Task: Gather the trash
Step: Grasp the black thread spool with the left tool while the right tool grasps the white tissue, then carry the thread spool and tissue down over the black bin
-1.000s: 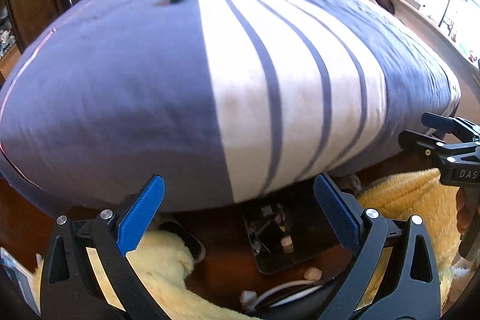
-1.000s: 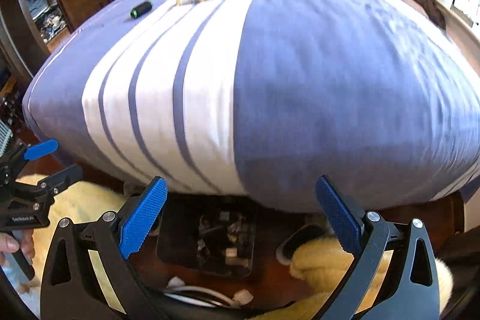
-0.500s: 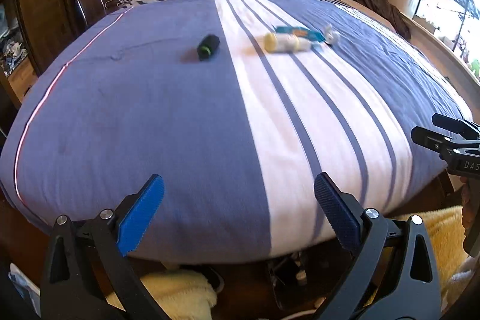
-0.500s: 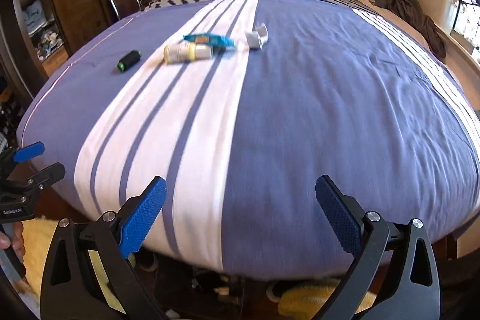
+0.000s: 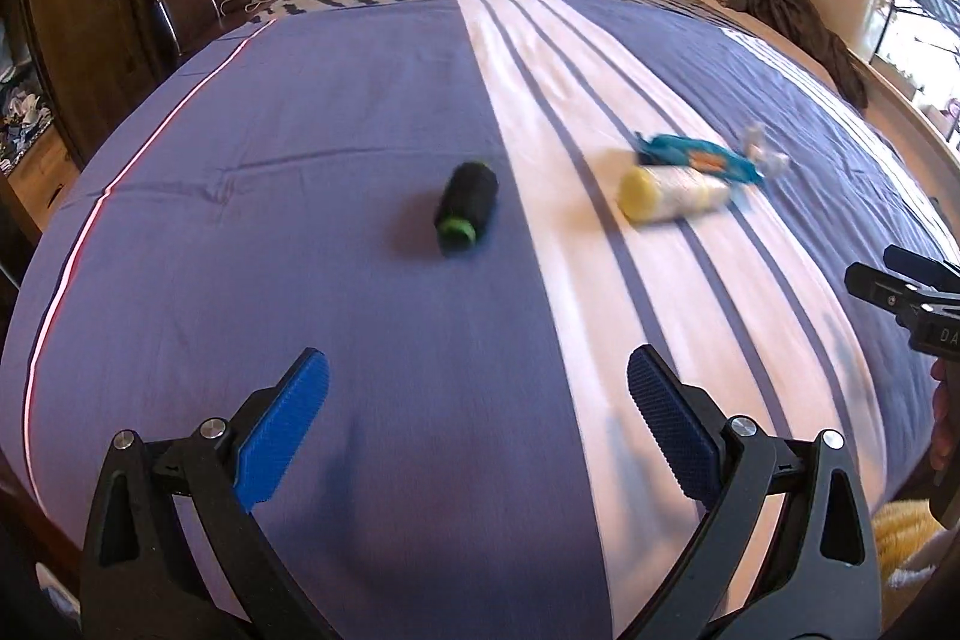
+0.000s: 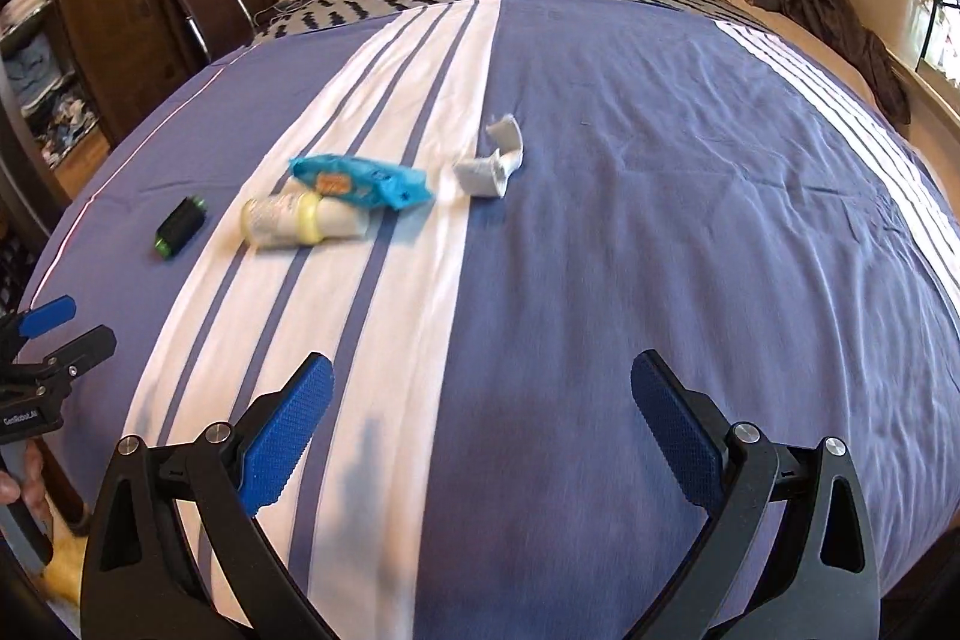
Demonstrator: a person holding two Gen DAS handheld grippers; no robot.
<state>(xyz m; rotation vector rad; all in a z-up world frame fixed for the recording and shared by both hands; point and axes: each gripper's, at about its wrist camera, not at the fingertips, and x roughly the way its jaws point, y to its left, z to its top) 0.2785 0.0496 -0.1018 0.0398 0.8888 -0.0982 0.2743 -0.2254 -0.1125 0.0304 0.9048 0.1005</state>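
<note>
Blue-and-white striped bedspread (image 6: 630,220) carries, on its white band, a yellow-capped white bottle (image 6: 303,219) touching a blue wrapper (image 6: 360,181), grey crumpled scrap (image 6: 493,163) beside, while left gripper (image 5: 477,400) and right gripper (image 6: 483,403) hover empty, jaws wide.

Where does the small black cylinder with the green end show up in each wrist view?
Left wrist view: the black cylinder lies near the picture's middle, on the blue part of the bedspread, just left of the white stripe.
Right wrist view: the black cylinder lies far left, on the blue, left of the white stripe.
Shared landmark: the yellow-capped bottle, touching the blue wrapper, lies to the cylinder's right in both.
</note>
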